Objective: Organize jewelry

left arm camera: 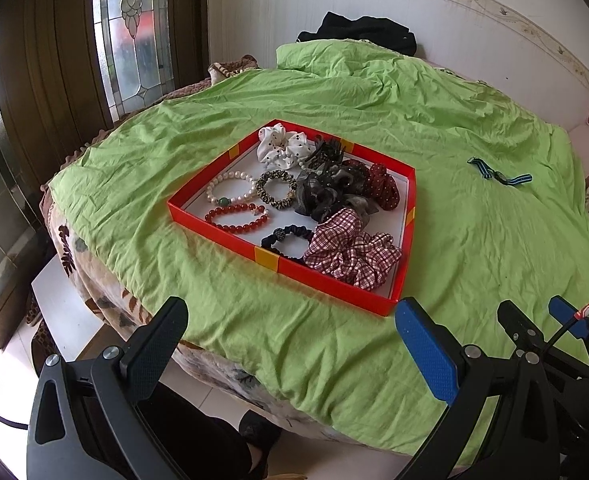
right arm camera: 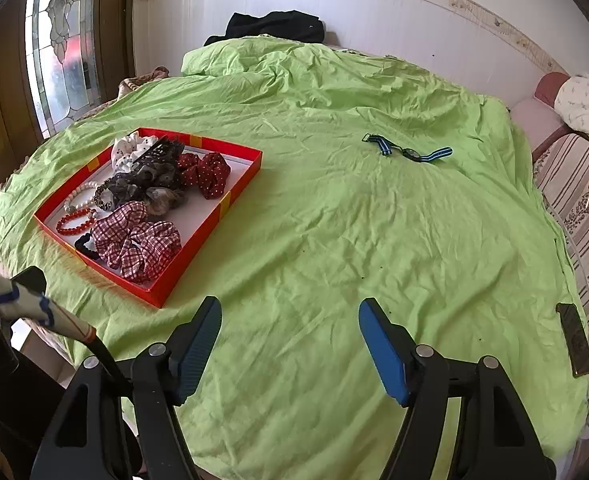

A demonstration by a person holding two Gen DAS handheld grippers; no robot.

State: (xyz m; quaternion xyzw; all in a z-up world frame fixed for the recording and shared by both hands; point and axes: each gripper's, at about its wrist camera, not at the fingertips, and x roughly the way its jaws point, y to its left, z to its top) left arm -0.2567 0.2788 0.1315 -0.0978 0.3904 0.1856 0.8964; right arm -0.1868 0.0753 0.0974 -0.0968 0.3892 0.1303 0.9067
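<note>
Left gripper [left arm camera: 288, 334] wide apart, empty, above near edge of green sheet [left arm camera: 474, 248]. Red tray [left arm camera: 210, 226] left of centre, holding bracelets and scrunchies. Striped strap [right arm camera: 408, 151] alone on sheet, well right of tray, long axis left-right, slightly tilted. Right gripper [right arm camera: 290, 334] wide apart, empty.

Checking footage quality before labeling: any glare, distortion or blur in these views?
Left wrist view: strong fisheye curvature with dark corners, bright window at left, red tray sharp, left gripper slightly soft. Right wrist view: same bending, even daylight on the green sheet, striped watch small but clear.
</note>
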